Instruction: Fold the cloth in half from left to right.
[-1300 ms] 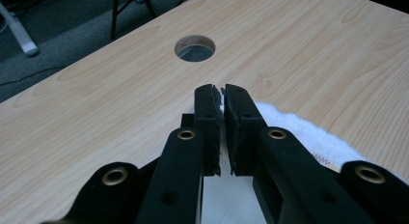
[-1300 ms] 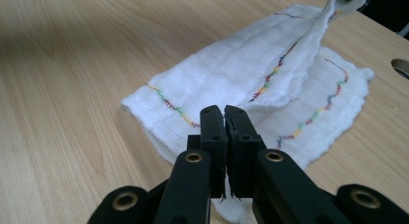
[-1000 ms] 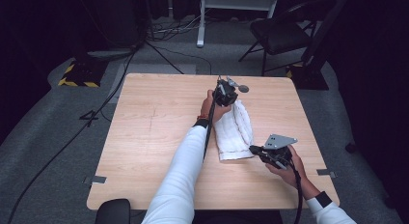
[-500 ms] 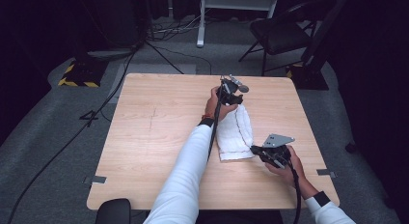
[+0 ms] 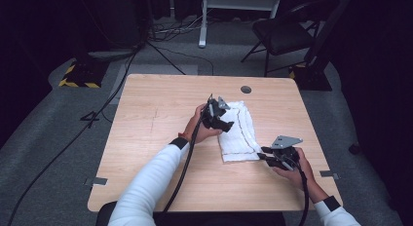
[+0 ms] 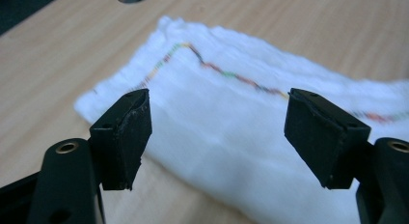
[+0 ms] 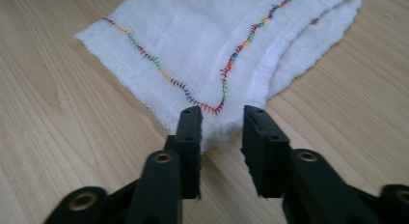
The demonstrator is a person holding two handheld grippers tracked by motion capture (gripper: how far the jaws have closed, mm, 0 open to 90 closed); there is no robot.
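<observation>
Folded white cloth (image 5: 238, 131) with multicoloured stitching lying flat on the right half of the wooden table (image 5: 146, 138), doubled lengthwise, so one fold looks done. Left gripper (image 5: 219, 120) over the cloth's left edge, jaws just opened wide, nothing between them in the left gripper view. Right gripper (image 5: 265, 157) at the near corner, jaws just parted, corner lying loose in the gap, pads not pressing. Probably released; perhaps another fold or smoothing left. No brand, label or readable writing anywhere.

Both jaws opened, cloth (image 5: 238, 131) released.
</observation>
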